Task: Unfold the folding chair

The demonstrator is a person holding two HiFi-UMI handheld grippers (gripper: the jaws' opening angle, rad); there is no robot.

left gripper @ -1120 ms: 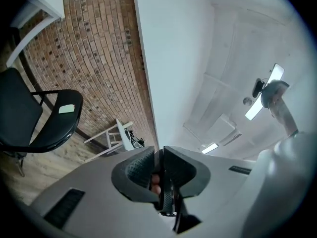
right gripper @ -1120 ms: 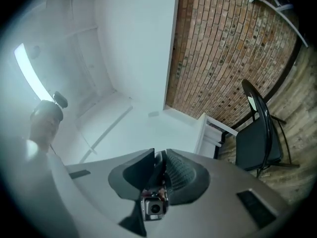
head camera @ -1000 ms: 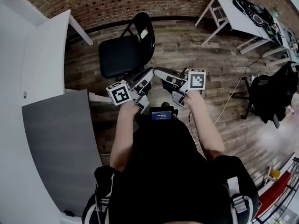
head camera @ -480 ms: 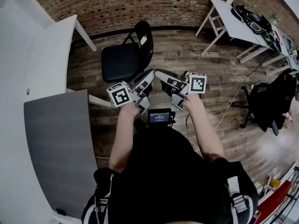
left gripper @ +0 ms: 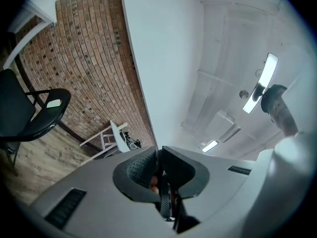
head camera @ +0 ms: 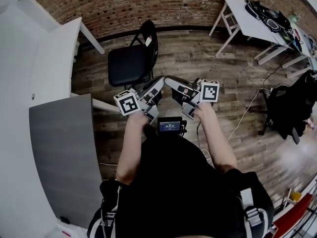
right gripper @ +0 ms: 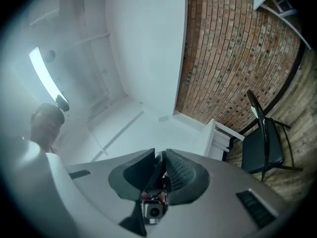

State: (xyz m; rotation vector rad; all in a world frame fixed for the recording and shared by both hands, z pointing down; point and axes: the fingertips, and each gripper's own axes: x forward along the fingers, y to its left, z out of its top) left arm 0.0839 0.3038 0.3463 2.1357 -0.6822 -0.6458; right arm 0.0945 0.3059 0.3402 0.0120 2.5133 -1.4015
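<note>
Hard to make out the legs of the folding chair (head camera: 131, 63) from the head view, mostly tucked under the seat. Cut off by the frame's left edge in the left gripper view (left gripper: 25, 118), with only part of the seat and the backrest showing. Seen whole but small and edge-on in the right gripper view (right gripper: 265, 143).

Black all over, with a thin metal frame. Seat folded down flat, backrest upright, a pale tag on the backrest. Standing open on the wooden plank floor (head camera: 198, 53) before the brick wall (head camera: 148, 4), just beside the leg of a white counter (head camera: 54, 48).

Left gripper (head camera: 156, 82) closed tight, ribbed pads pressed together in its own view (left gripper: 159, 157), gripping nothing. Right gripper (head camera: 171, 81) drawn in to a thin slit (right gripper: 161, 162), nothing between the pads. Both held side by side, tips near each other, short of the chair's seat and touching none of it.
</note>
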